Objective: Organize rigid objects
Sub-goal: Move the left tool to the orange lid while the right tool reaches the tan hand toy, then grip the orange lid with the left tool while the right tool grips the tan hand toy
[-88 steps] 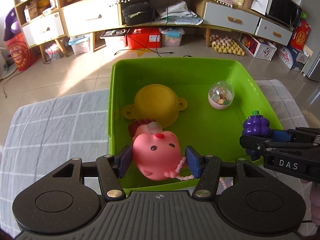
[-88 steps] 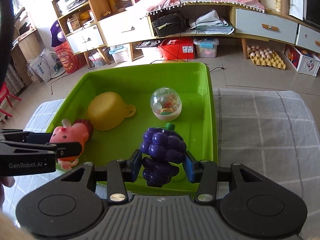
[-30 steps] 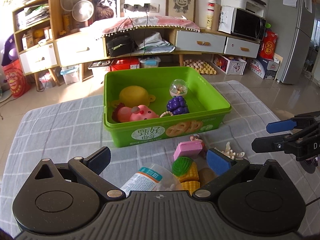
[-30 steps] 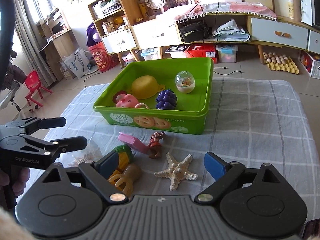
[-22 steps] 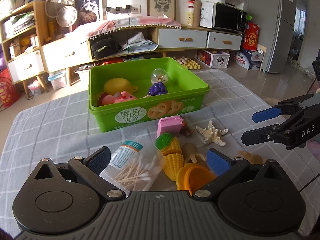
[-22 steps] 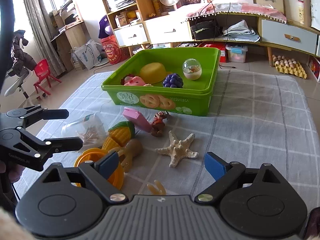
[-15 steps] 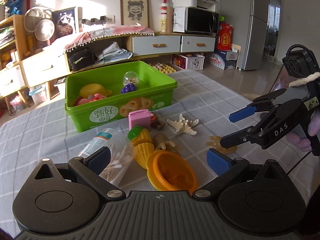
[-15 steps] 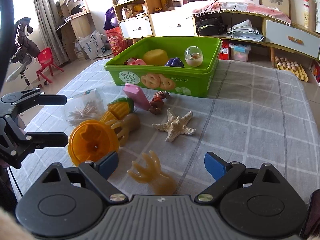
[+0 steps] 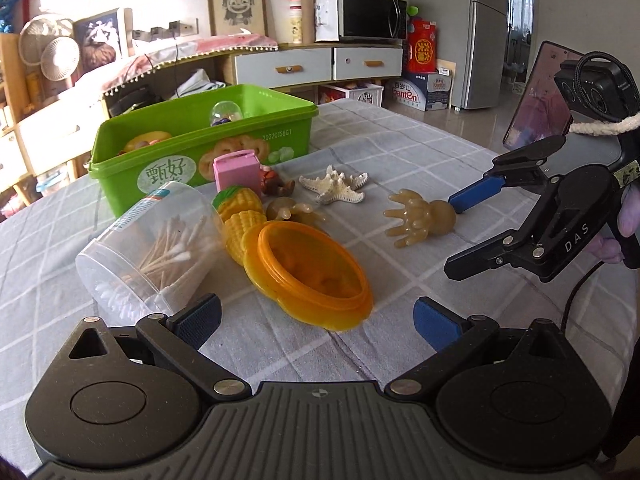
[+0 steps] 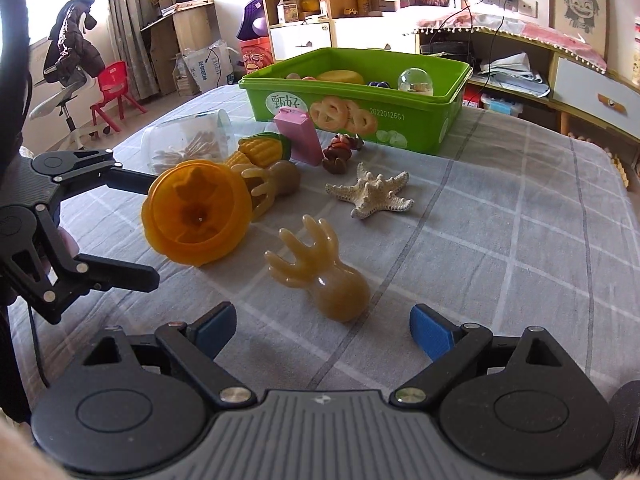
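The bin (image 10: 400,108) sits far back on the counter (image 10: 520,240), holding a yellow bowl (image 10: 340,76), grapes (image 10: 378,85), a globe (image 10: 415,81) and something pink. Most things lie outside it: amber octopus (image 10: 324,272), orange mould (image 9: 308,272), starfish (image 10: 370,194), corn (image 9: 240,208), swab jar (image 9: 148,244). Left tool (image 9: 316,316) and right tool (image 10: 322,330) gape apart, empty.

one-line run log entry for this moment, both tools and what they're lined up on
left tool: open, empty, facing orange mold | right tool: open, empty, facing tan octopus toy | green bin: several toys inside | phase: pre-grasp
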